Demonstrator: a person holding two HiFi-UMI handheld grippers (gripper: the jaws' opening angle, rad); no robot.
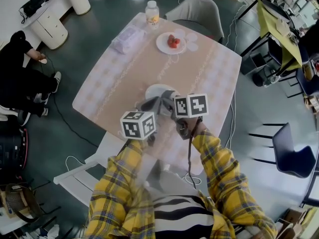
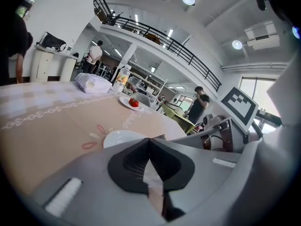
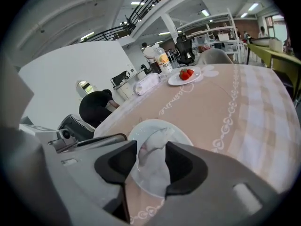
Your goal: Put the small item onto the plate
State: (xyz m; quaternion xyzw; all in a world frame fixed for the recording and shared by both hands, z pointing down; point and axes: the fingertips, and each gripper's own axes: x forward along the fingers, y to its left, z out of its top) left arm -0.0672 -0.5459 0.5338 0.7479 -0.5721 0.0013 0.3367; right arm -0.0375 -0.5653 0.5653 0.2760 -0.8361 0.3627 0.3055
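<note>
Left gripper [image 2: 150, 140]: jaws closed tip to tip, over the surface [image 2: 56, 117] by the edge nearest the person. Right gripper [image 3: 151, 144]: jaws wide apart, pads not pressing the pale crumpled item [image 3: 154, 166] between them. The item lies on the white plate [image 3: 181, 132] by that same edge.

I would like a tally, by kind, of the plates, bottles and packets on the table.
Round white plates: 2
Clear plastic bottle with yellow label: 1
White plastic packet: 1
Total: 4
</note>
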